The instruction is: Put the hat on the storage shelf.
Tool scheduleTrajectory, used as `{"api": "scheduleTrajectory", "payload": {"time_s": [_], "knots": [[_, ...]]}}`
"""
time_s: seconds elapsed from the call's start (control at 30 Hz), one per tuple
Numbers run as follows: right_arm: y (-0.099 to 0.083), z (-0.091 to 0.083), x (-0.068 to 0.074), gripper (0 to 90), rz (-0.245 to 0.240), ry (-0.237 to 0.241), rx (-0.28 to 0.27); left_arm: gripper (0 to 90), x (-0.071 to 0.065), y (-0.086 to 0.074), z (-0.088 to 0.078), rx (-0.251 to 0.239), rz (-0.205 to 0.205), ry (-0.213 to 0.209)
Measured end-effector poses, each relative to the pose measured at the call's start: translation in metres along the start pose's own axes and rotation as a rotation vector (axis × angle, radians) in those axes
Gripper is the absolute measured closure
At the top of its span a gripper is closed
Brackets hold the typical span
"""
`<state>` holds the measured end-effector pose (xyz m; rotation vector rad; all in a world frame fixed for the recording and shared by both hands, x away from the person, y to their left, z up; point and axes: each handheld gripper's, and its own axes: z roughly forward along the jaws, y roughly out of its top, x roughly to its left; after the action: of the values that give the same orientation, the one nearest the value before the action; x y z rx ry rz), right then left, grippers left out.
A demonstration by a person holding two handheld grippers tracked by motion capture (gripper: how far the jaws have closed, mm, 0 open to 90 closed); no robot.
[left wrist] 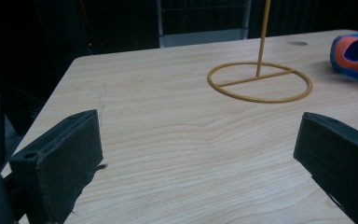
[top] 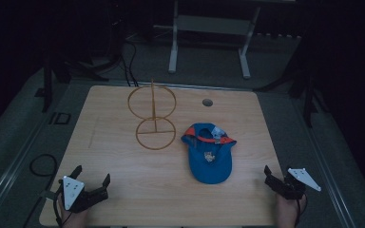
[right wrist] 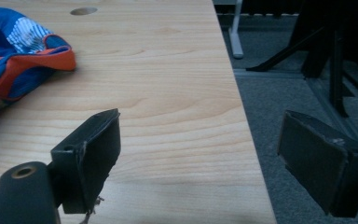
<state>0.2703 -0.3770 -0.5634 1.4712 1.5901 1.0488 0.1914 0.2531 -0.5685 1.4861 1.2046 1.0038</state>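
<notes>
A gold wire stand (top: 155,121) with a round base and an upright ring stands on the wooden table (top: 123,190), left of centre. Its base (left wrist: 260,81) lies ahead of my left gripper. A blue cap (top: 209,154) with orange trim lies to the right of the stand, and the left gripper view catches it (left wrist: 356,56) at far right. My left gripper (top: 92,174) (left wrist: 200,126) rests open near the front left corner, nothing between its jaws. My right gripper (top: 278,175) (right wrist: 200,126) is open at the table's front right edge, to the right of the cap (right wrist: 18,56).
A round cable hole (top: 207,102) sits in the table's far side. A white frame (top: 209,38) stands on the dark floor behind. A cable loop (top: 43,164) lies on the floor at left. In the right gripper view one jaw hangs past the table's edge over grey carpet (right wrist: 279,93).
</notes>
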Motion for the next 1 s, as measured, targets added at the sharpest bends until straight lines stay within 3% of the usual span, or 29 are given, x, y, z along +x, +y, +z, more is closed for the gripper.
{"api": "scheduleTrajectory", "payload": {"time_s": [0.23,0.33,0.5,0.63,0.73,1.0], "knots": [[-0.001,-0.001,0.008,13.8,-0.058,0.021,0.023,1.4,-0.003,0.0,0.002,0.01,0.02,-0.005],[-0.001,-0.001,0.011,14.0,-0.041,0.076,0.06,1.4,-0.003,0.0,0.002,0.013,0.028,-0.009],[0.003,-0.002,0.019,14.0,-0.069,0.113,0.08,1.4,-0.002,0.0,0.001,0.018,0.007,-0.023],[0.01,0.0,0.026,13.9,-0.078,0.194,0.123,1.4,0.0,0.0,0.001,0.02,-0.007,-0.028],[0.018,0.001,0.031,13.9,-0.095,0.222,0.123,1.4,0.001,0.0,0.0,0.019,-0.013,-0.028],[0.044,0.003,0.038,13.9,-0.072,0.302,0.08,1.4,-0.002,-0.001,0.002,0.047,0.011,-0.054]]}}
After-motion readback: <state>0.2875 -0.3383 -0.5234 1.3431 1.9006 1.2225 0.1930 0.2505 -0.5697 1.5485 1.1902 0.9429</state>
